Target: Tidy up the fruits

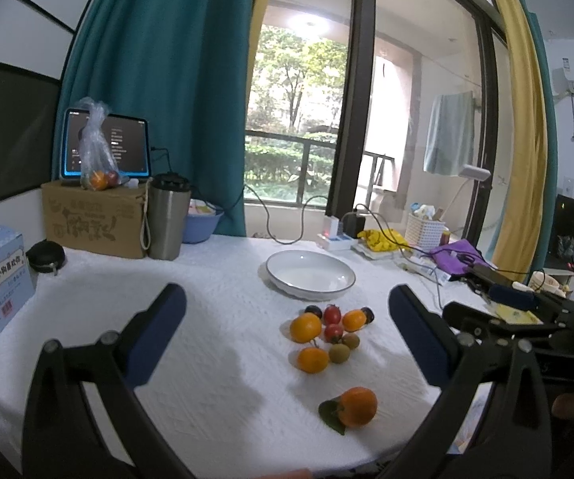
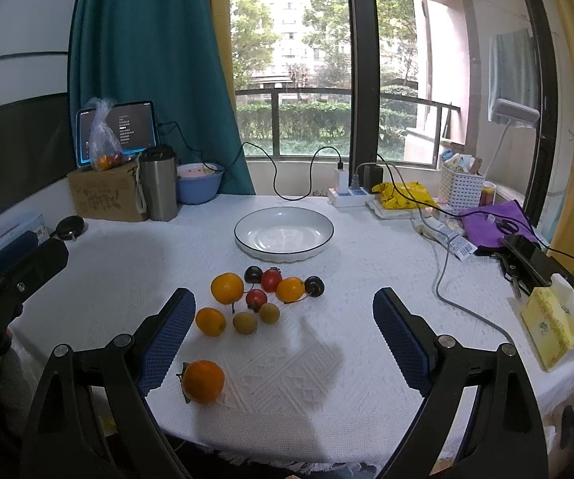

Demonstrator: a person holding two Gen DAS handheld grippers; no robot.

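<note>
Both the left gripper (image 1: 287,331) and the right gripper (image 2: 284,333) hang with jaws wide apart and empty above the table (image 2: 366,271), the fruits (image 2: 261,299) clustered just before the bare plate (image 2: 284,233) — best start with the lone leafed orange (image 2: 203,381), squeezing gently.

Plate (image 2: 284,235): white, thin dark rim
Cloth (image 2: 326,359): white — woven diamond texture
Oranges (image 2: 227,288): orange, one with a green leaf
Tomatoes (image 2: 271,280): red
Small round fruits (image 2: 245,322): olive-brown
Plums (image 2: 314,285): near black
Pads (image 2: 165,343): blue — dotted
Curtain (image 2: 147,60): teal
Bowl (image 2: 199,185): pale blue
</note>
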